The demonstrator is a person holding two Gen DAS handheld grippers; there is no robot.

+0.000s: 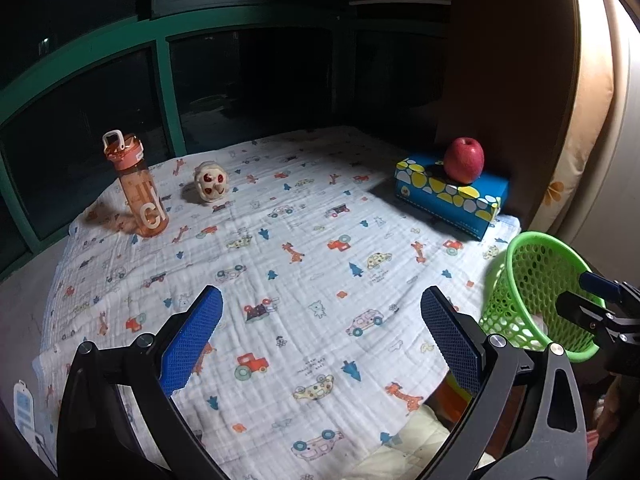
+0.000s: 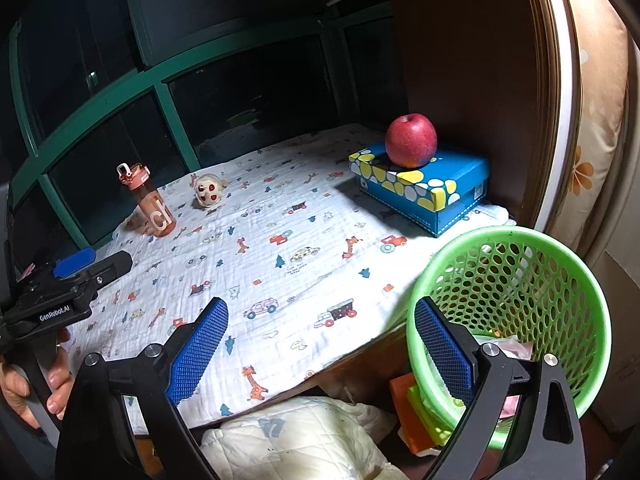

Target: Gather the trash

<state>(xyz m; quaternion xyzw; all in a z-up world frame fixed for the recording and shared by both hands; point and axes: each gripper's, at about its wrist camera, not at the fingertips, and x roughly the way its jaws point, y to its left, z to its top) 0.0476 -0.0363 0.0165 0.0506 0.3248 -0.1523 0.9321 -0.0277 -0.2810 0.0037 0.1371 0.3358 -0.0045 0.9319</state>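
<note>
A green mesh basket (image 2: 560,264) hangs tilted off the table's right edge, with its rim around the right finger of my right gripper (image 2: 320,352). That gripper's jaws stand wide apart, and the left finger is over the cloth. Crumpled wrappers (image 2: 500,344) lie in the basket's bottom. My left gripper (image 1: 324,340) hovers open over the printed cloth (image 1: 304,240) with nothing between its pads. It also shows at the left of the right wrist view, left gripper (image 2: 92,262), held by a hand (image 2: 40,384). The basket (image 1: 532,280) and my right gripper (image 1: 588,296) sit at the right of the left wrist view.
An orange water bottle (image 1: 138,188) stands at the far left, with a small white object with red spots (image 1: 211,188) beside it. A red apple (image 1: 464,160) rests on a blue and yellow box (image 1: 444,200) at the far right. A dark window lies behind. White padded fabric (image 2: 304,436) lies below the table's edge.
</note>
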